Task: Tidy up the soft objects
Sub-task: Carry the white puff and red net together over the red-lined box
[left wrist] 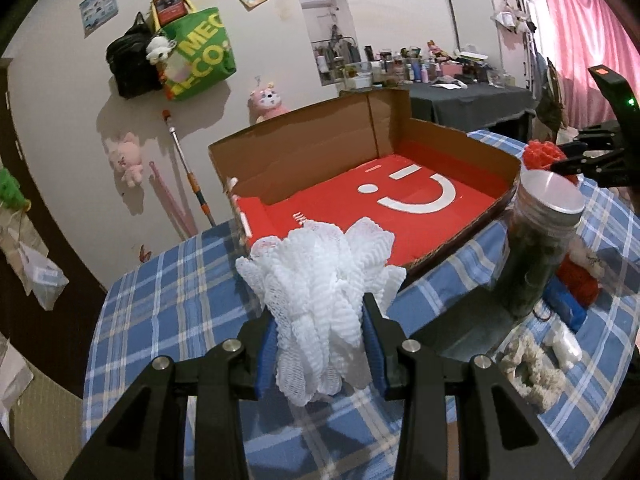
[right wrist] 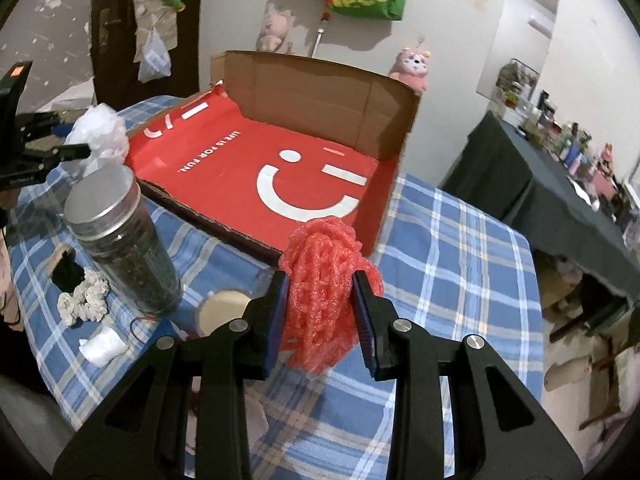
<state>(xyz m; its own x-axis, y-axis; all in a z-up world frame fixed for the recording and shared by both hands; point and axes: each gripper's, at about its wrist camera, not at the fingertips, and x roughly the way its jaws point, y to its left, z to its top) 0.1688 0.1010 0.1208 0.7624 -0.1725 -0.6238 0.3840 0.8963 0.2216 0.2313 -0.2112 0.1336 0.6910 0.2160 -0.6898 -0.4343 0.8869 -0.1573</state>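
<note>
My left gripper (left wrist: pixel 320 320) is shut on a white foam net (left wrist: pixel 320 284) and holds it above the checked tablecloth, just short of the near edge of the open cardboard box (left wrist: pixel 304 152) with a red smiley floor. My right gripper (right wrist: pixel 320 300) is shut on a red foam net (right wrist: pixel 324 276), held just short of the box (right wrist: pixel 316 92) from the opposite side. The right gripper with its red net also shows in the left wrist view (left wrist: pixel 560 160). The left gripper with its white net also shows in the right wrist view (right wrist: pixel 86 150).
A tall glass jar (left wrist: pixel 536 248) with a metal lid stands beside the box. A beige scrunchie (left wrist: pixel 532 372), a small white foam piece (left wrist: pixel 564 344), a blue item and a red knitted item (left wrist: pixel 580 280) lie on the blue checked table (left wrist: pixel 160 312). A dark table with bottles stands behind.
</note>
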